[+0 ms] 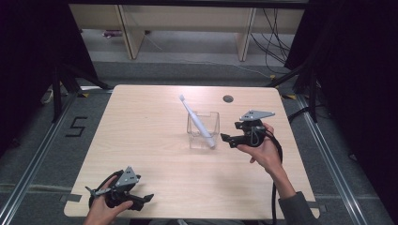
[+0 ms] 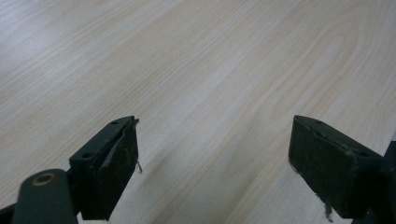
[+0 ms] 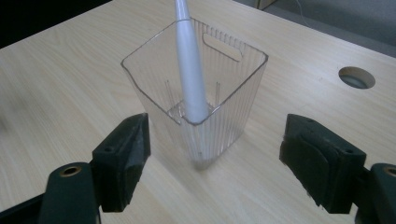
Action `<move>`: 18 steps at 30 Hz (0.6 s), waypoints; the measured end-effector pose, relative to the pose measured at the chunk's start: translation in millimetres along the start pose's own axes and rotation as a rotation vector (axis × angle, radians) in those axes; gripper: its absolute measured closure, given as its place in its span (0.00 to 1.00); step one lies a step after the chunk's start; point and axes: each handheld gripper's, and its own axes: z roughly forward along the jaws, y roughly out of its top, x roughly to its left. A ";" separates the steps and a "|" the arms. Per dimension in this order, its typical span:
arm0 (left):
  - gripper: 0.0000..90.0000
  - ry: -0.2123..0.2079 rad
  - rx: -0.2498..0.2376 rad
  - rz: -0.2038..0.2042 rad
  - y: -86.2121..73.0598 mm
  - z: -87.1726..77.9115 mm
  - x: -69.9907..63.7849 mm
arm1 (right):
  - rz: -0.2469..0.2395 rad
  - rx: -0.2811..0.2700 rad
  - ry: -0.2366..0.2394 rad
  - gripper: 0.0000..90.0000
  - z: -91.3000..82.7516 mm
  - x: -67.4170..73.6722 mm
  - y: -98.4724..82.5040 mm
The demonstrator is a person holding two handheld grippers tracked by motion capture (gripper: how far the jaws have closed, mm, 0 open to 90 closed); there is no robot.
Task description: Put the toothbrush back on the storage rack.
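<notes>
Toothbrush (image 1: 197, 121) standing tilted in the clear plastic holder (image 1: 203, 131), just right of centre in the high view, its head leaning toward the upper left and its handle end down in the holder's lower right corner. My right gripper (image 1: 226, 138) sits just right of that holder, near it but not touching, fingers spread wide with nothing between them. Looking along my right gripper (image 3: 212, 168), the ribbed holder (image 3: 233, 88) stands upright in the middle of the frame beyond my two black fingers (image 3: 123, 158), and the white toothbrush handle (image 3: 191, 70) runs down inside it to rest near its closest corner. Holder is clear of both pads. A round cable hole (image 3: 357, 77) shows in the worktop (image 3: 70, 84) at the upper right. My left gripper (image 1: 149, 198) is down at the lower left of the high view, well apart from the holder. Its own view has its fingers (image 2: 112, 172) wide apart over bare wood grain (image 2: 210, 70), holding nothing.
</notes>
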 end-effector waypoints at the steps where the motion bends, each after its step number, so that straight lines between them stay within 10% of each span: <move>1: 0.17 0.000 -0.005 -0.006 -0.1 0.2 -0.3 | -0.015 -0.009 -0.007 0.27 0.0 -1.0 -1.1; 18: 0.17 -0.006 -0.018 0.003 0.9 -1.6 0.1 | 0.034 -0.027 -0.004 0.18 -6.7 8.6 -27.7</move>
